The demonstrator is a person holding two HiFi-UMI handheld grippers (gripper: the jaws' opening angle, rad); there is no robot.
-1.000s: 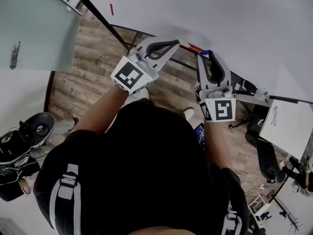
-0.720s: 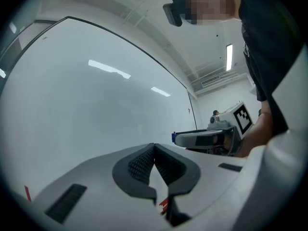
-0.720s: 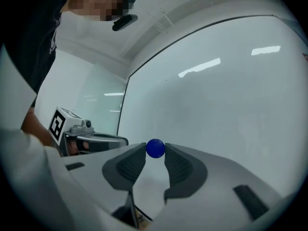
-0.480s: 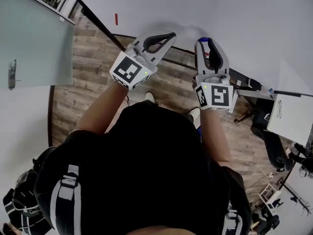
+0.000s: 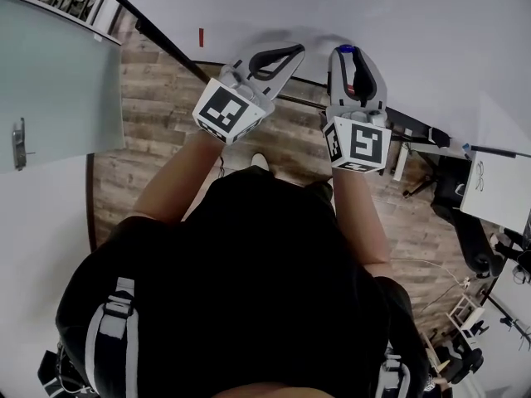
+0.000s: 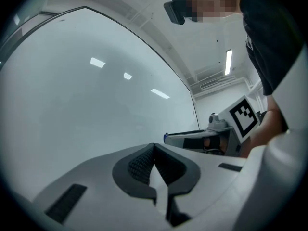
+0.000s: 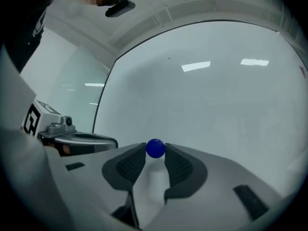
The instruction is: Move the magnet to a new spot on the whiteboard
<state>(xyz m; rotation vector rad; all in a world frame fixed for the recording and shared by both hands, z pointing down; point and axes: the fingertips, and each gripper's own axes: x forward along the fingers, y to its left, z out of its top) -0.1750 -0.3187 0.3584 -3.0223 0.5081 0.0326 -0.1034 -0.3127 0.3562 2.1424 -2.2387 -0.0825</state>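
Note:
A small round blue magnet (image 7: 155,148) sits between the tips of my right gripper (image 7: 155,149), whose jaws are shut on it close in front of the whiteboard (image 7: 207,95). In the head view the blue magnet (image 5: 347,50) shows at the tip of the right gripper (image 5: 348,53), held up near the white whiteboard (image 5: 332,7). My left gripper (image 5: 290,51) is beside it to the left, also near the board. In the left gripper view the left gripper (image 6: 154,146) has its tips touching and nothing between them.
A small red mark (image 5: 201,36) sits on the whiteboard to the left of the grippers. The board's dark lower frame (image 5: 166,44) runs diagonally above a wooden floor (image 5: 158,131). Office chairs and a second small board (image 5: 496,193) stand at right.
Both grippers have moved up and toward the whiteboard, the right one carrying the blue magnet. The head view has shifted, so the floor items at left have slid out.

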